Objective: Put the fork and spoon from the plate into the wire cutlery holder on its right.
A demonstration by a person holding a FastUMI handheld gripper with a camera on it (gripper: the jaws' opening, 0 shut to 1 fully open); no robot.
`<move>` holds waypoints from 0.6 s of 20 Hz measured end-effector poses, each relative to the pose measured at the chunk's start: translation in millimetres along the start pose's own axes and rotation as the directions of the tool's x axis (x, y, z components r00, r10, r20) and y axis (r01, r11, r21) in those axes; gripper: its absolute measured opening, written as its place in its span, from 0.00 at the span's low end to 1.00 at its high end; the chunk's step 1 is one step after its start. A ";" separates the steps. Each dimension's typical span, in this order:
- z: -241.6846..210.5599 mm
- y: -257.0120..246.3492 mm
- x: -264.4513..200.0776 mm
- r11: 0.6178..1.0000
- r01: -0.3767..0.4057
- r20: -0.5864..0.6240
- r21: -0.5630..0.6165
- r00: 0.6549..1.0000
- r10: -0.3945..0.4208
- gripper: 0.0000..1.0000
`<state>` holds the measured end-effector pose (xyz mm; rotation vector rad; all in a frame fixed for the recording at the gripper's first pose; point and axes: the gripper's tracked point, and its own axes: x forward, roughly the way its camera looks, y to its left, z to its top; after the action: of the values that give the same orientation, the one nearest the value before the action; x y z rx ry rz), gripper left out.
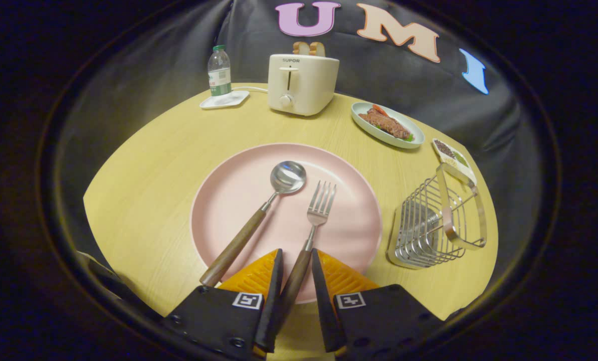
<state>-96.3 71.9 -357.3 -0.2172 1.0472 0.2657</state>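
Wooden-handled fork [313,226] points tines away between fingers [273,281].

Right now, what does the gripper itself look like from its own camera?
The gripper has two wedge-shaped fingers with ridged, chevron-patterned faces, tapering to narrow tips. Each is mounted on a black block with screw heads and a square black-and-white marker tag. No cable shows.

Round wooden table [143,200], pale yellow grain. At far edge: cream toaster [303,82], two bread slices [309,48] upright in slots, white cord trailing to one side. Beside toaster: clear plastic bottle [219,70], green cap, upright on small white square tray [224,100]. Other side of toaster: oval dish of meat with vegetables [387,124]. Near it: small rectangular dish with dark and green condiments [453,159].
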 end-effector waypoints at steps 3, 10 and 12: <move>-0.7 -5.4 2.1 1.000 0.028 -0.023 0.006 0.999 -0.028 0.35; -2.6 -13.4 5.3 0.996 0.045 -0.059 0.074 0.997 -0.041 0.15; -2.6 -10.3 2.6 0.996 0.035 -0.066 0.083 0.997 -0.030 0.10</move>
<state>-93.9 61.6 -360.3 -0.1674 1.1154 0.1858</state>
